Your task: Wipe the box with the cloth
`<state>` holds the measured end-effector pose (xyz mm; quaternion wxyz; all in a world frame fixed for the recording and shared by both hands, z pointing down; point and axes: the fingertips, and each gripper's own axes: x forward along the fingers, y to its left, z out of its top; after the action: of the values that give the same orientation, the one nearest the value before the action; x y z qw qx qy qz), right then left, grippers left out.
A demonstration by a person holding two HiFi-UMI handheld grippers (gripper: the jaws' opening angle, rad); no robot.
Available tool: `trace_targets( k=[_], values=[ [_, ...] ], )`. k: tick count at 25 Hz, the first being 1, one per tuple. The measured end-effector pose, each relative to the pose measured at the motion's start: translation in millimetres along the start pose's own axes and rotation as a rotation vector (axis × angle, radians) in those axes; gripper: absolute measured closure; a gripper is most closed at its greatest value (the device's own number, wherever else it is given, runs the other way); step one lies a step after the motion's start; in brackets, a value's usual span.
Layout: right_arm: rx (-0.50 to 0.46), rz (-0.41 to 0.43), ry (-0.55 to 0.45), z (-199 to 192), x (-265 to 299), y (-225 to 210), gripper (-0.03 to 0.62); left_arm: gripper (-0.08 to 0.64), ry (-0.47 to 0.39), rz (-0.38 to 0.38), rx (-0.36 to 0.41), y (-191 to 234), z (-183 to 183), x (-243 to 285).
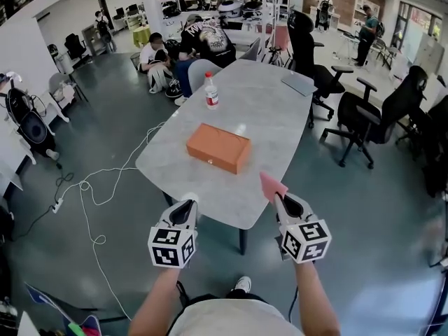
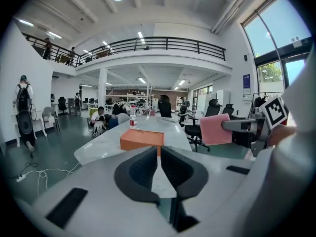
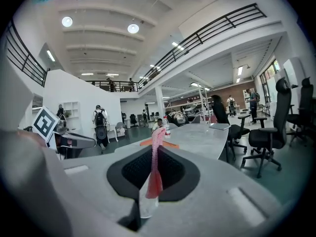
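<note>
- Left gripper [image 1: 187, 203]: jaws drawn together, nothing held.
- Right gripper [image 1: 278, 196]: jaws clamped on pink cloth [image 1: 272, 185], held up near table [image 1: 273, 110] front edge. Cloth seen edge-on in right gripper view, lower part lost between pads.
- Orange box [image 1: 218, 148]: laid mid-table, apart from both grippers.
- Bottle [image 1: 211, 92]: stood beyond box, label unreadable.
</note>
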<state>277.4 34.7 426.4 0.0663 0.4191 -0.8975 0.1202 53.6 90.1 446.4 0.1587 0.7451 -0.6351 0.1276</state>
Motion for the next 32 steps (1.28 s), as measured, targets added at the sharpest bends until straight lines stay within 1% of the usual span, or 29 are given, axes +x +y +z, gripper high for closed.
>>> trace_targets(
  k=[9,13,19,22,27,32],
  values=[
    [0.037,0.009,-0.002,-0.6,25.3,-28.4,0.577,0.534,0.013,0.024,-0.004,5.0,8.1,27.1],
    [0.049,0.011,0.000,-1.6,40.4,-38.8,0.577,0.534,0.015,0.019,0.000,8.1,10.3,45.8],
    [0.042,0.002,0.013,-4.6,70.0,-51.9,0.575,0.534,0.016,0.022,-0.007,26.2,12.4,75.1],
    [0.042,-0.013,0.025,-7.3,87.6,-57.6,0.577,0.534,0.020,0.008,-0.016,37.8,13.7,91.9],
    [0.049,-0.061,0.046,-15.2,126.1,-75.5,0.577,0.534,0.035,-0.039,0.001,58.0,18.7,133.7],
    [0.083,-0.119,0.065,-23.8,164.4,-89.3,0.577,0.534,0.052,-0.084,0.003,85.7,28.8,165.9]
  ],
)
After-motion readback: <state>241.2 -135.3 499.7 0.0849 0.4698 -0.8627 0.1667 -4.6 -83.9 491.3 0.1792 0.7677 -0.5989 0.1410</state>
